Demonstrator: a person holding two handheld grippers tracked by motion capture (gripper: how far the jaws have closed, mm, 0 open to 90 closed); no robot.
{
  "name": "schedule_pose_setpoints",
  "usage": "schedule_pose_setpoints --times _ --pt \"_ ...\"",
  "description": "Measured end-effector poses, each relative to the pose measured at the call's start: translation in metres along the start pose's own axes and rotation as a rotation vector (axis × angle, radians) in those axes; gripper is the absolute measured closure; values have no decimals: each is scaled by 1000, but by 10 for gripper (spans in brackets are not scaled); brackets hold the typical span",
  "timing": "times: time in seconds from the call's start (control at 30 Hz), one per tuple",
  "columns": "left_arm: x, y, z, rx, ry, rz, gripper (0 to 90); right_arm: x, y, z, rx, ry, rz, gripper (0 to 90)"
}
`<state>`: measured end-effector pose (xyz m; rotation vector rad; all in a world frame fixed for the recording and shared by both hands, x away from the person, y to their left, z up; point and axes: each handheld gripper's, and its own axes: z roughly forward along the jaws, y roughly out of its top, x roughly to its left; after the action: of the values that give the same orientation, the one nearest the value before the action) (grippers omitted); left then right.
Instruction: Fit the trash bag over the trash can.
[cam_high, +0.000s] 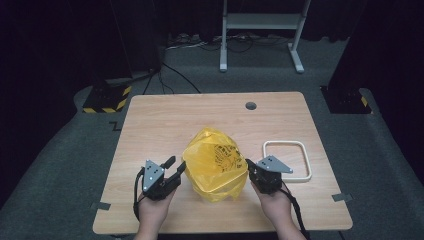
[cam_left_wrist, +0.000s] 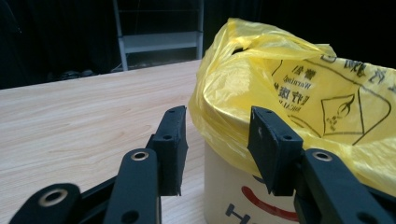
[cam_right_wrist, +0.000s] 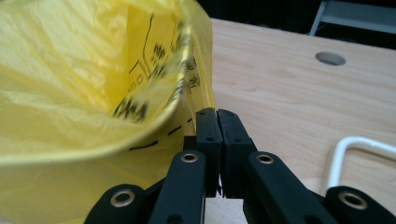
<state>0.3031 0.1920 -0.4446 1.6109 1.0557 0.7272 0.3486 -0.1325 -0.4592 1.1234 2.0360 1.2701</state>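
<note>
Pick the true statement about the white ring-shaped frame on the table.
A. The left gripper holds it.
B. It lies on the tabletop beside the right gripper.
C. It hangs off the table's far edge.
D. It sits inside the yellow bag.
B: in the high view the white frame lies flat on the table, just beside the right gripper and apart from the yellow bag.

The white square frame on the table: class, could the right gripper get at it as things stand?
Probably yes. The white square frame lies on bare table just beside the right gripper, nothing between. But its jaws are shut at the yellow bag, apparently pinching its edge, so it must let go first.
</note>
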Motion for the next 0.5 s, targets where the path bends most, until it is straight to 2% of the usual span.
schedule_pose_setpoints --times 0.1,0.2,0.3,0.5 --pt "-1 0 0 3 -3 4 574 2 -5 3 11 -12 -19 856" --pt "-2 0 0 3 -2 11 572 -1 -2 -5 1 -30 -20 791" --pt "-2 0 0 3 -3 9 572 -2 4 -24 -48 -64 -37 769" --pt "-1 1 -3 -6 -2 1 570 8 8 -55 -116 -73 -70 749"
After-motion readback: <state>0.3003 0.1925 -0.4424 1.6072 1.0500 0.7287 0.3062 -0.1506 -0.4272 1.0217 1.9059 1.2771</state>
